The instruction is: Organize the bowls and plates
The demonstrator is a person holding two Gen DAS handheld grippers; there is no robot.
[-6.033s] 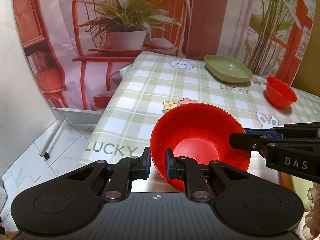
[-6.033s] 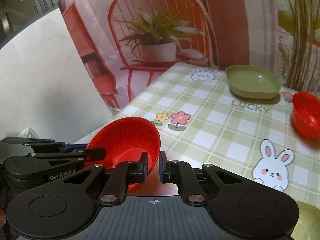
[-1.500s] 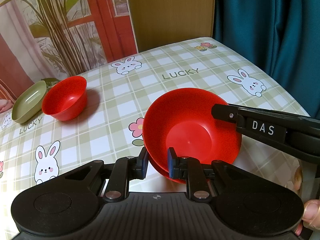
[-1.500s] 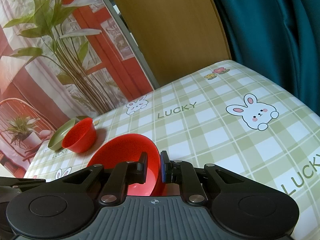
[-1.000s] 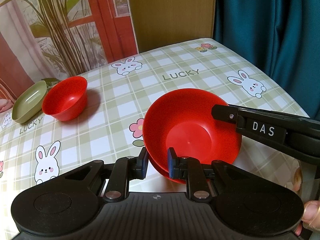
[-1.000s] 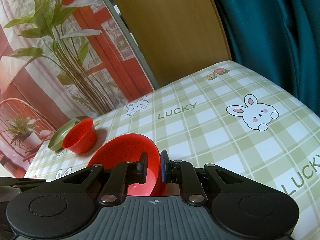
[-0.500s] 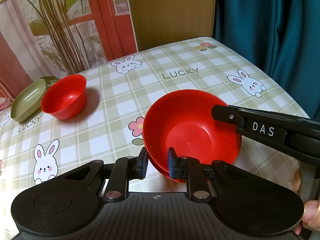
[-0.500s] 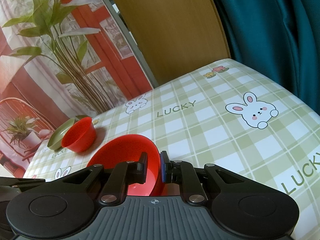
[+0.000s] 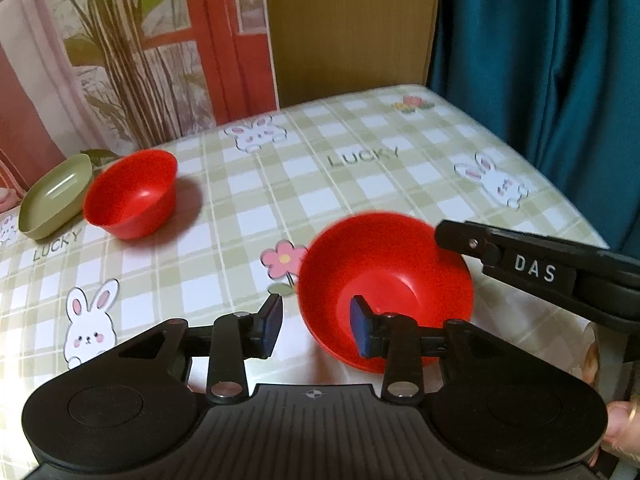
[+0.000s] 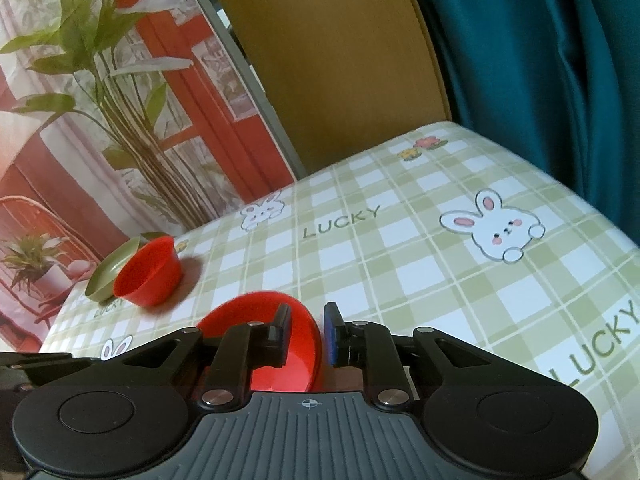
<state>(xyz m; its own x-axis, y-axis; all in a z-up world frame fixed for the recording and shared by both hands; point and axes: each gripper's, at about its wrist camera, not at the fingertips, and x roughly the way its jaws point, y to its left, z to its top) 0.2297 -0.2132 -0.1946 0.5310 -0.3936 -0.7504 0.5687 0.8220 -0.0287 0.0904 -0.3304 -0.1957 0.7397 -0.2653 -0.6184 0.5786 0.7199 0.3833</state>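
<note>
A wide red bowl [image 9: 384, 276] rests on the checked tablecloth, blurred with motion; it also shows in the right wrist view [image 10: 260, 328]. My left gripper [image 9: 314, 326] is open, its jaws astride the bowl's near rim without pinching it. My right gripper [image 10: 306, 334] is open, its jaws astride the bowl's right rim; its finger [image 9: 532, 268] reaches in from the right in the left wrist view. A smaller red bowl [image 9: 132, 194] and an olive green plate [image 9: 54, 196] sit at the far left, touching or nearly so.
The tablecloth [image 9: 360, 168] is green check with rabbits and LUCKY print. The table's right edge [image 10: 600, 208] meets a teal curtain. A wooden panel and a printed backdrop with plants stand behind the far edge.
Both grippers have opened and let go of the wide red bowl's rim. The bowl has dropped slightly onto the table. Both cameras have pulled back a little.
</note>
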